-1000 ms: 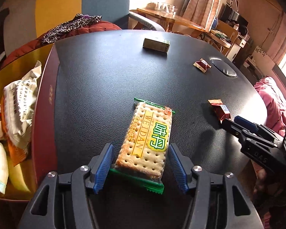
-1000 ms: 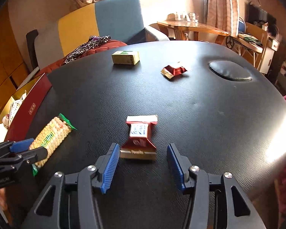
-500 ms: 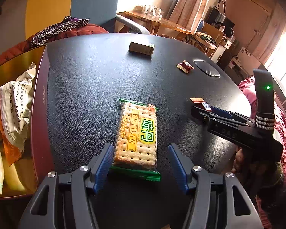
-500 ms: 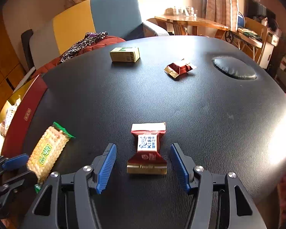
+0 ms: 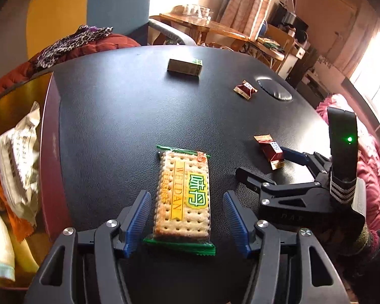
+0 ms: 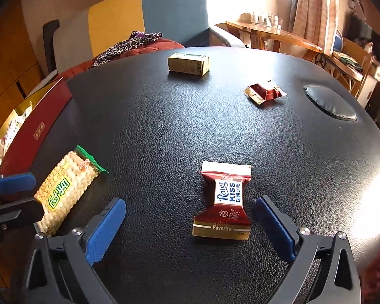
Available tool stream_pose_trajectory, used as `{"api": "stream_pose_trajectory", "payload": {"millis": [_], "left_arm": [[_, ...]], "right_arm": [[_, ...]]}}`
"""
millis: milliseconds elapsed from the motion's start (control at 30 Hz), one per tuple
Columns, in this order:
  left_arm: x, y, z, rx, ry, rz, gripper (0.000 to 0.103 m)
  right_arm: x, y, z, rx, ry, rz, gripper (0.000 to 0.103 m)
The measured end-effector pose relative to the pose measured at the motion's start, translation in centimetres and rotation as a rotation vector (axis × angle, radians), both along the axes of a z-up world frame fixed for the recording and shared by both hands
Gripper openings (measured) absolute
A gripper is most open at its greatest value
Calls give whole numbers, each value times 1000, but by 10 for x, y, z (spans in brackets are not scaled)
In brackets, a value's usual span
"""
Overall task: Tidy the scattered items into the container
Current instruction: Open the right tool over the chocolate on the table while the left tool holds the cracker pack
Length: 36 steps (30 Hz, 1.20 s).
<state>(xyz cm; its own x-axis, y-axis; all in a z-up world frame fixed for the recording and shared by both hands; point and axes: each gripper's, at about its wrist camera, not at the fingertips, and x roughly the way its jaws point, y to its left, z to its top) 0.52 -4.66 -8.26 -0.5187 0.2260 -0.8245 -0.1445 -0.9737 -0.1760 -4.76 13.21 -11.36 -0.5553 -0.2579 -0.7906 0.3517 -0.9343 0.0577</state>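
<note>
The cracker packet (image 5: 183, 197) is lying flat on the black leather-look tabletop (image 5: 129, 116), its near end sitting between the spread blue fingers (image 5: 136, 220) of the left gripper (image 5: 186, 221), with a gap showing on both sides so neither pad is touching it. To its right, the red wrapped candy (image 6: 223, 202) marked "Kiss" is resting on the same surface, and the right gripper (image 6: 190, 230) is straddling it with its jaws wide apart, the right pad lying just beside the wrapper's lower corner and the left pad standing well clear. Farther back on the tabletop, a second red candy (image 6: 264, 92) is sitting near a round padded inset (image 6: 329, 103), and a small gold and green box (image 6: 188, 63) is lying well apart from both, toward the far edge. The container (image 5: 49, 152), a dark red box with a gold interior, is standing against the tabletop's left edge and already holding a pale snack bag (image 5: 17, 157) and other packets. Beyond the table, a yellow and blue armchair (image 6: 144, 17) is carrying a leopard-print cloth (image 6: 129, 44).
</note>
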Motion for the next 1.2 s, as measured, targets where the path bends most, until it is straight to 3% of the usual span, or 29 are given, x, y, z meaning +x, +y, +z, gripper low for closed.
{"api": "stream_pose_trajectory", "payload": {"millis": [100, 367, 767, 833, 900, 1200], "left_arm": [[-8, 7, -2, -50, -8, -27, 60], [-25, 11, -14, -91, -55, -45, 60], [-30, 1, -23, -25, -99, 23, 60], [-28, 6, -23, -72, -98, 6, 60], [-25, 11, -23, -131, -84, 10, 51], [-11, 9, -21, -136, -63, 47, 49]], "right_arm": [[2, 0, 0, -4, 13, -2, 103], [4, -1, -2, 4, 37, -11, 103], [2, -2, -2, 7, 34, -11, 103], [3, -3, -2, 7, 36, -11, 103], [4, -2, -2, 5, 38, -13, 103], [6, -3, -3, 4, 57, -17, 103]]}}
